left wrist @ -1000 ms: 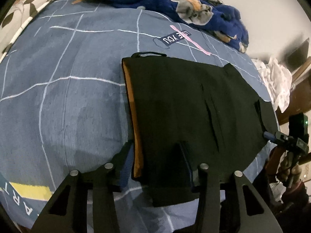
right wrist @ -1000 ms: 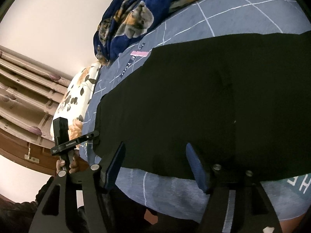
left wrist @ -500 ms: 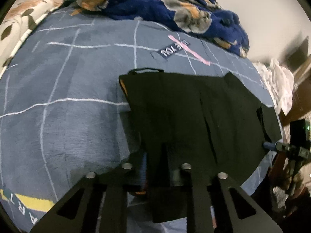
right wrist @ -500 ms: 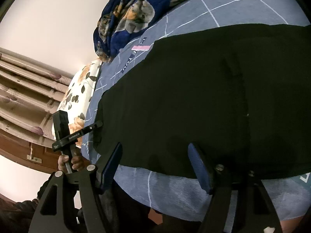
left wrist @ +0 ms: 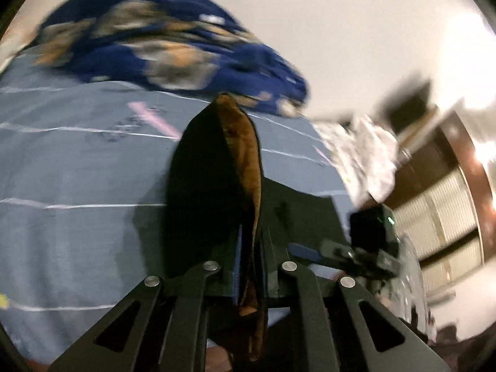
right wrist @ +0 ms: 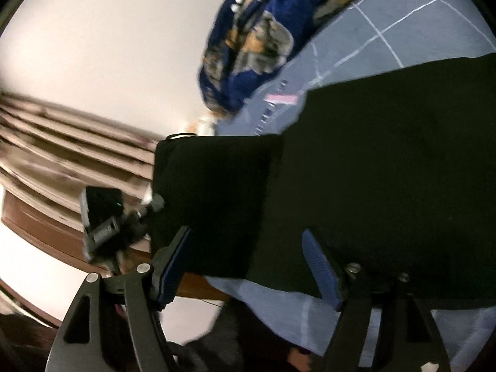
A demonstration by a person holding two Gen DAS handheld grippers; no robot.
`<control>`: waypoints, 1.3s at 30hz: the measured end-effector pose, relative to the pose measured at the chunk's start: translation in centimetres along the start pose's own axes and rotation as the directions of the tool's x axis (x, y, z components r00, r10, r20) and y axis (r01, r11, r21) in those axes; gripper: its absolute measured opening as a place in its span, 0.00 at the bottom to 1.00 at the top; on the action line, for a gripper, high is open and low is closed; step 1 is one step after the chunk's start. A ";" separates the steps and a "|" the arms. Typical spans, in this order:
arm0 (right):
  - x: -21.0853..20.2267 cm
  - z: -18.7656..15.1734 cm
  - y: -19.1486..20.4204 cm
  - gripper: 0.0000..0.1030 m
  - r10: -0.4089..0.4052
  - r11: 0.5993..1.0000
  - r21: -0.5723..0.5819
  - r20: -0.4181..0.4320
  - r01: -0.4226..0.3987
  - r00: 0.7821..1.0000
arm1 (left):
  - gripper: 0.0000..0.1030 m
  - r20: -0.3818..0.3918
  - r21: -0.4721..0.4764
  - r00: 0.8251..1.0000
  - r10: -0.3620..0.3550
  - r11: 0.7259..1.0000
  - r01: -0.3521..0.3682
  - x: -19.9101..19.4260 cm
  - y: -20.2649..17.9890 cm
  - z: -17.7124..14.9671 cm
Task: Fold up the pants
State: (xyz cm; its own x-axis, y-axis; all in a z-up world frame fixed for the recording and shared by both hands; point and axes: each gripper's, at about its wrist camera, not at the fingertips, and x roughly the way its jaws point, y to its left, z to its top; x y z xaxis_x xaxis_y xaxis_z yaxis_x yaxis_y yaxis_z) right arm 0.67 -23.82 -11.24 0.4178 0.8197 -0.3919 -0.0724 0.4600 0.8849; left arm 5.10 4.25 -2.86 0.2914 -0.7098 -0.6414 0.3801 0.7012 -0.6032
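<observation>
Black pants (right wrist: 387,170) lie spread on the blue-grey bedsheet (left wrist: 62,170). My left gripper (left wrist: 249,266) is shut on one end of them and holds it up off the bed. The raised fold (left wrist: 204,186) shows its orange-brown lining (left wrist: 248,161). In the right wrist view that raised flap (right wrist: 217,201) hangs at the left, with the left gripper (right wrist: 105,220) beside it. My right gripper (right wrist: 248,266) sits at the near edge of the pants. Its jaws are opening and the blue pads (right wrist: 322,266) press on nothing. It also shows low right in the left wrist view, the right gripper (left wrist: 356,254).
A dark blue patterned blanket (left wrist: 155,40) is heaped at the far side of the bed. White clothes (left wrist: 362,152) are piled at the right, by a wooden cabinet (left wrist: 449,186). Striped curtains (right wrist: 62,155) hang beyond the bed's left end.
The left gripper shut on the end of the pants and lifted it up and over, baring the brown lining. The right gripper's jaws widened a little and its view tilted upward.
</observation>
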 end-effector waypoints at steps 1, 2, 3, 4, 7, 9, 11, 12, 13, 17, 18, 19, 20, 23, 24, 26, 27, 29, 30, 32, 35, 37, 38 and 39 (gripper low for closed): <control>-0.3 0.2 -0.1 0.74 0.038 0.999 0.019 0.016 -0.039 0.999 | 0.09 -0.011 0.017 1.000 -0.016 1.000 0.016 1.1 -0.8 0.0; -0.5 0.4 -0.2 0.77 0.064 0.997 0.033 0.027 -0.065 0.998 | 0.09 -0.024 0.029 0.999 -0.027 0.999 0.028 2.5 -1.5 -0.1; -0.8 0.5 -0.5 0.80 0.099 0.993 0.056 0.042 -0.102 0.994 | 0.09 -0.041 0.027 0.998 -0.047 0.998 0.049 4.1 -2.0 0.0; -1.0 0.6 -0.5 0.81 0.120 0.990 0.069 0.049 -0.123 0.992 | 0.10 -0.052 0.021 0.996 -0.066 0.998 0.067 5.1 -2.0 0.0; -1.5 0.8 -1.7 0.85 0.188 0.973 0.126 0.069 -0.195 0.980 | 0.11 -0.086 0.025 0.992 -0.096 0.995 0.098 7.7 -2.2 -0.5; -1.2 0.9 -2.6 0.85 0.200 0.964 0.165 0.072 -0.210 0.977 | 0.12 -0.124 0.036 0.986 -0.114 0.992 0.120 8.6 -2.5 -0.9; -0.7 1.0 -3.3 0.85 0.212 0.956 0.194 0.068 -0.221 0.975 | 0.17 -0.145 0.041 0.983 -0.112 0.992 0.119 8.8 -2.6 -1.1; -0.6 0.9 -3.6 0.85 0.215 0.953 0.204 0.066 -0.224 0.974 | 0.21 -0.136 0.045 0.986 -0.100 0.993 0.107 8.6 -2.5 -1.2; -0.4 0.8 -4.0 0.85 0.220 0.949 0.218 0.060 -0.228 0.974 | 0.31 -0.127 0.046 0.988 -0.092 0.994 0.099 8.3 -2.3 -1.1; 1.1 0.6 -5.0 0.87 0.189 0.949 0.251 0.031 -0.191 0.981 | 0.40 -0.072 0.003 0.995 -0.070 0.997 0.071 7.0 -0.7 -0.8; 1.3 0.6 -5.3 0.87 0.190 0.947 0.257 0.032 -0.192 0.981 | 0.40 -0.068 -0.007 0.996 -0.063 0.998 0.062 6.6 -0.1 -0.9; 1.4 0.7 -5.3 0.87 0.186 0.948 0.259 0.033 -0.188 0.982 | 0.40 -0.065 -0.012 0.996 -0.053 0.999 0.052 6.3 0.3 -0.9; 1.5 0.7 -5.2 0.87 0.179 0.950 0.254 0.029 -0.180 0.983 | 0.40 -0.060 -0.014 0.997 -0.040 0.999 0.039 6.0 0.7 -1.1; 1.8 0.8 -4.8 0.86 0.107 0.970 0.221 -0.006 -0.103 0.994 | 0.40 -0.050 -0.003 0.999 0.019 1.000 -0.019 5.0 1.6 -2.1; 1.9 0.9 -4.6 0.85 0.066 0.978 0.201 -0.019 -0.061 0.998 | 0.40 -0.051 -0.003 0.998 0.037 0.999 -0.037 4.7 1.9 -2.5; 1.7 0.9 -4.0 0.85 0.005 0.989 0.150 -0.026 -0.001 1.000 | 0.40 -0.050 -0.014 0.997 0.054 0.998 -0.055 4.3 2.5 -3.3; 1.6 0.8 -4.0 0.84 -0.008 0.990 0.138 -0.028 0.012 1.000 | 0.41 -0.051 -0.021 0.997 0.056 0.998 -0.057 4.1 3.0 -3.7; 2.3 0.8 -4.3 0.82 -0.057 0.990 0.128 -0.069 0.065 0.996 | 0.41 -0.056 -0.038 0.997 0.062 0.997 -0.064 4.0 3.6 -4.2; 2.9 0.6 -4.1 0.71 -0.093 0.990 0.101 -0.082 0.101 0.992 | 0.41 -0.061 -0.051 0.996 0.063 0.997 -0.066 4.1 4.0 -4.6; 4.1 0.0 -3.3 0.35 -0.158 0.986 0.029 -0.119 0.163 0.980 | 0.41 -0.069 -0.069 0.995 0.066 0.995 -0.071 4.3 4.3 -4.8; 5.4 -0.4 -2.6 0.17 -0.210 0.977 -0.006 -0.144 0.212 0.967 | 0.41 -0.085 -0.078 0.994 0.070 0.994 -0.077 4.5 4.1 -4.9; 4.2 0.3 -1.8 0.14 -0.190 0.982 -0.026 -0.112 0.188 0.975 | 0.41 -0.080 -0.059 0.994 0.075 0.995 -0.080 4.3 3.5 -4.7; 3.0 0.8 -1.1 0.13 -0.176 0.984 -0.040 -0.084 0.174 0.981 | 0.42 -0.080 -0.050 0.994 0.079 0.995 -0.083 4.3 3.2 -4.6; 1.5 1.5 -0.5 0.13 -0.165 0.986 -0.046 -0.053 0.162 0.985 | 0.43 -0.080 -0.036 0.993 0.083 0.996 -0.086 4.3 2.7 -4.4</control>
State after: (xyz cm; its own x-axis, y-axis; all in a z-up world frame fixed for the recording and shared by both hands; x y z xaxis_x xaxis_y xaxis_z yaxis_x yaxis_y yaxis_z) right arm 2.73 -23.29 -11.86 0.3759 0.7495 -0.5449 -0.0452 0.6021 0.7971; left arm 3.50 3.39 -9.31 0.2509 -0.6412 -0.7252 0.3214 0.7619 -0.5624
